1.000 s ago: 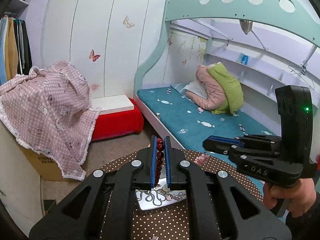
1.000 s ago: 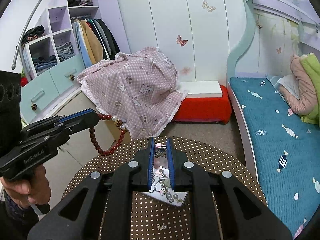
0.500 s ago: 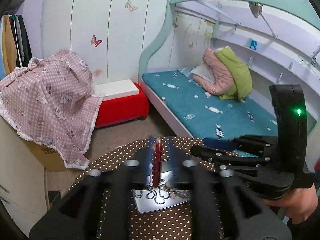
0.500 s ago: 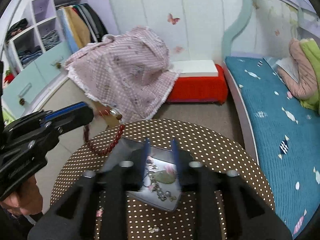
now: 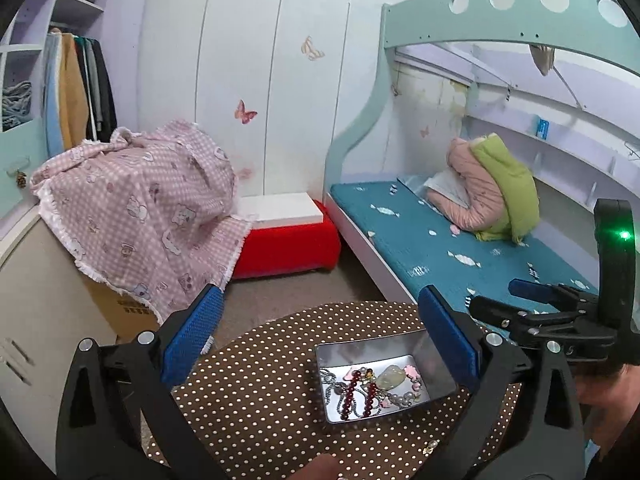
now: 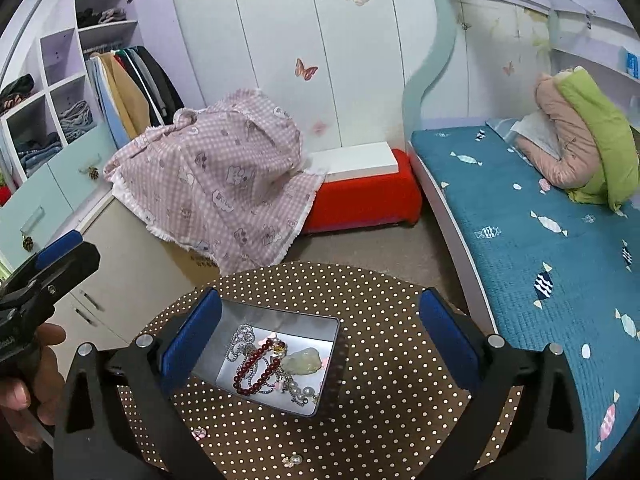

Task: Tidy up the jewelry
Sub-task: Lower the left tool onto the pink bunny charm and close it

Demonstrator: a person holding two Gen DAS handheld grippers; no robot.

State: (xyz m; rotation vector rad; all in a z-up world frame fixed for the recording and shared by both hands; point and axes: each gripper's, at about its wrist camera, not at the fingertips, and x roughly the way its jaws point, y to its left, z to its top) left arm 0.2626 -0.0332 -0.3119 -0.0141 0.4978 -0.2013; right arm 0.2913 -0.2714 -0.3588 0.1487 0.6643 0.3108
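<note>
Hand-held gripper (image 6: pixel 320 336) (jaws wide) over tin (image 6: pixel 276 322); beads (image 6: pixel 256 372) inside.

left claw (image 5: pixel 320 336): jaws just opened wide, nothing between | right claw (image 6: pixel 320 340): same, tilted downward

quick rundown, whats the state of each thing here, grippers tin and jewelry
left gripper: open, jaws just opened, nothing between them
right gripper: open, jaws just opened, nothing gripped
tin: lidless, on the dotted table
red beads: lying coiled in the tin
pale pendant: lying in the tin
silver chain: heaped in the tin
small earring: loose on the table, outside the tin
</note>
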